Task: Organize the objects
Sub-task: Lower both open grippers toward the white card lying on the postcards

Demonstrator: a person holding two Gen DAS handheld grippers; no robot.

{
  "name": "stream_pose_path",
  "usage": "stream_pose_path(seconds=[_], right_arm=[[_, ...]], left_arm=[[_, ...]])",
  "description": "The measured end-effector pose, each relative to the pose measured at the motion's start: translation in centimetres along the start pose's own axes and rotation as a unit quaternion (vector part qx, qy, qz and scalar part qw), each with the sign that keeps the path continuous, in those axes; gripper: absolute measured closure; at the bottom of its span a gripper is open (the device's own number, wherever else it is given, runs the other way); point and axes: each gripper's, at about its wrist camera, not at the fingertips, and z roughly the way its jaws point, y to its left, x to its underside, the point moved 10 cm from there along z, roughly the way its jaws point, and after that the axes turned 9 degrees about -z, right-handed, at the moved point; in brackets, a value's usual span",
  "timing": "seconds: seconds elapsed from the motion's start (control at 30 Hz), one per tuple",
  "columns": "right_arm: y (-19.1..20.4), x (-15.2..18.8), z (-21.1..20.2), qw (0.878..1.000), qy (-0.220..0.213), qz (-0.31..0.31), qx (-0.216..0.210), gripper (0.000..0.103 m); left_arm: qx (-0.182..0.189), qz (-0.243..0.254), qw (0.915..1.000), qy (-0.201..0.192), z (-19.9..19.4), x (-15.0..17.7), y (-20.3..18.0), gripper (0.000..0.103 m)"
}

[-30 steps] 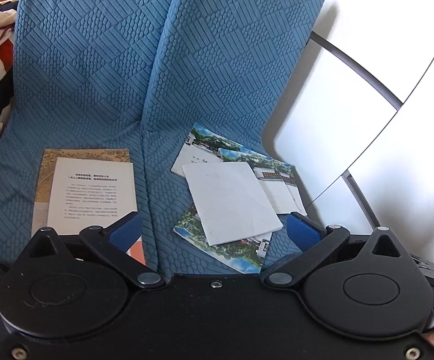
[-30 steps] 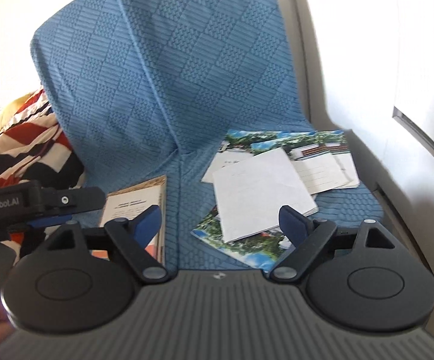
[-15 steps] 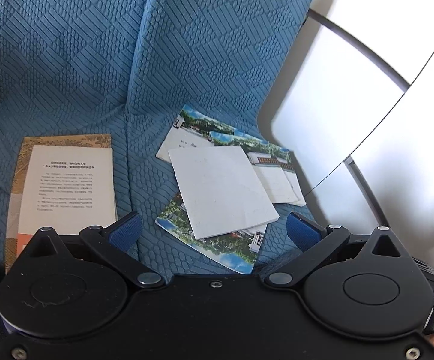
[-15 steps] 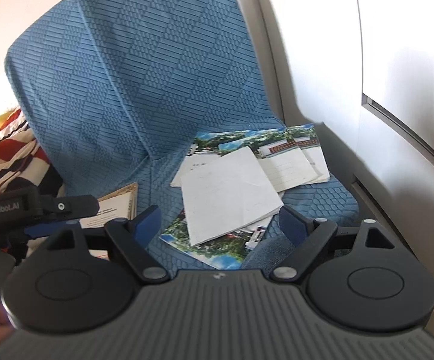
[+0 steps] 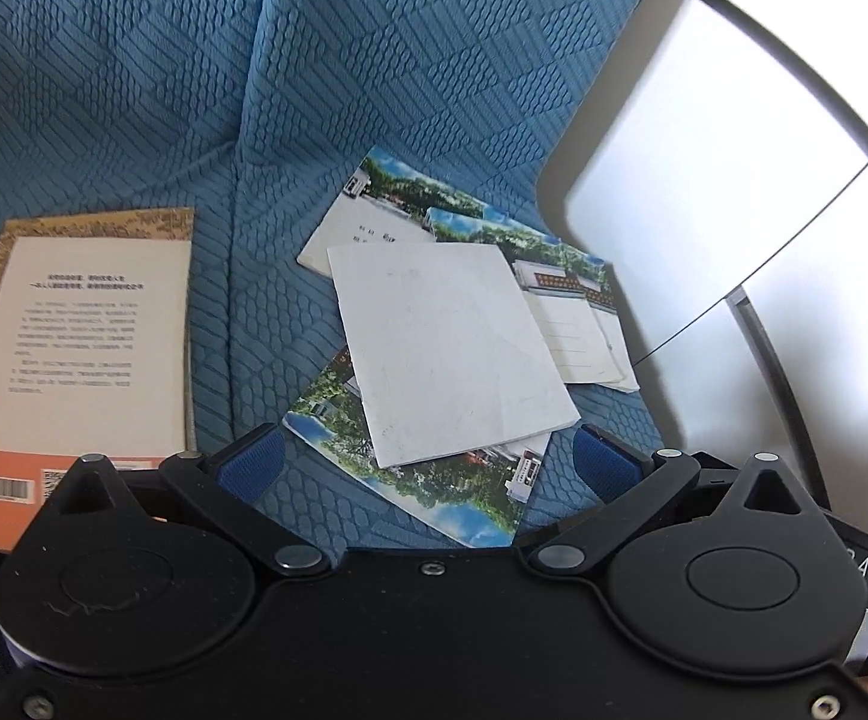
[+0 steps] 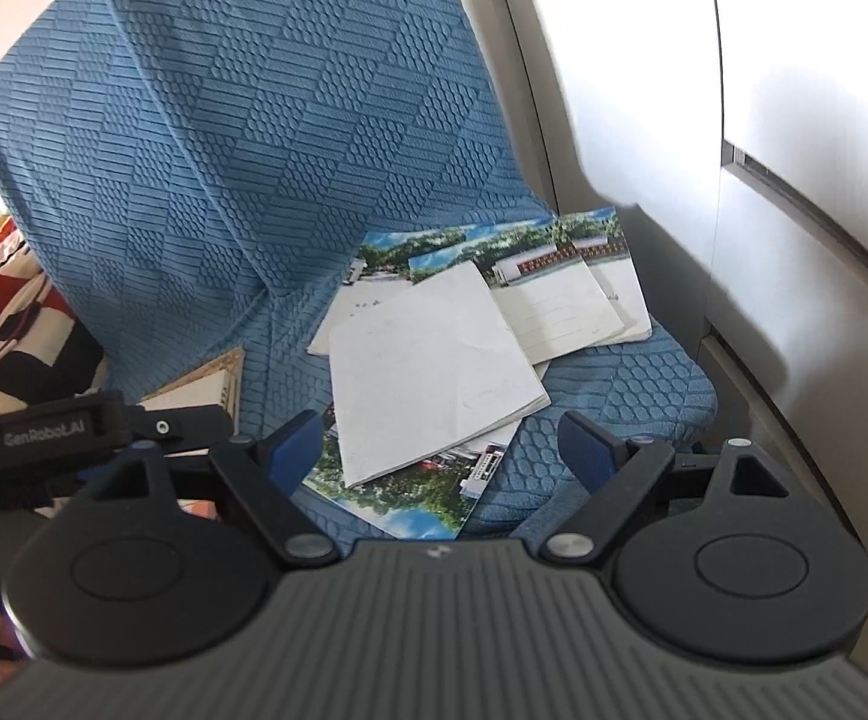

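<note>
A loose pile of thin notebooks lies on the blue seat. A plain white one [image 5: 445, 348] [image 6: 428, 366] is on top, across several with photo covers [image 5: 422, 480] [image 6: 410, 498]. A thicker book [image 5: 74, 348] with an orange band and a barcode lies to the left; its edge shows in the right wrist view [image 6: 206, 390]. My left gripper [image 5: 428, 456] is open and empty, just short of the pile's near edge. My right gripper [image 6: 439, 438] is open and empty, its fingers either side of the pile's near edge. The left gripper's body [image 6: 74, 432] shows at the left of the right wrist view.
The seat and backrest wear a blue quilted cover [image 5: 254, 90] [image 6: 254, 150]. A pale wall panel [image 5: 763, 210] [image 6: 793, 240] stands close on the right. A striped red, black and white cloth [image 6: 8, 324] lies at the far left.
Both grippers have moved right and closer to the notebook pile, which now sits larger and more central in both views. Both stay open. Nothing on the seat has moved.
</note>
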Motion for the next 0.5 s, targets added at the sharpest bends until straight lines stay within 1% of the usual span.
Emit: stream_pose_path(seconds=[0.1, 0.23, 0.3, 0.37, 0.43, 0.5], right_arm=[[-0.9, 0.1, 1.3, 1.0, 0.012, 0.018, -0.004, 0.016], [-2.0, 0.2, 3.4, 0.999, 0.022, 0.042, -0.014, 0.016], [-2.5, 0.5, 4.7, 0.998, 0.03, 0.057, -0.016, 0.017], [-3.1, 0.8, 5.9, 0.997, 0.039, 0.065, -0.016, 0.017], [-3.6, 1.2, 7.2, 0.997, 0.046, 0.067, -0.012, 0.017], [-4.1, 1.5, 8.3, 0.996, 0.056, 0.071, -0.012, 0.018]], left_arm=[[-0.011, -0.001, 0.9999, 0.004, 1.4, -0.1, 0.2, 0.001], [-0.004, -0.014, 0.9997, 0.018, 3.2, -0.1, 0.6, 0.001], [-0.008, -0.026, 0.9994, 0.021, 4.1, -0.1, 1.1, 0.001], [-0.015, -0.03, 0.999, 0.029, 5.2, 0.0, 1.5, 0.005], [-0.015, -0.039, 0.9985, 0.034, 6.1, 0.1, 1.9, 0.006], [-0.013, -0.05, 0.998, 0.038, 6.9, 0.1, 2.3, 0.01]])
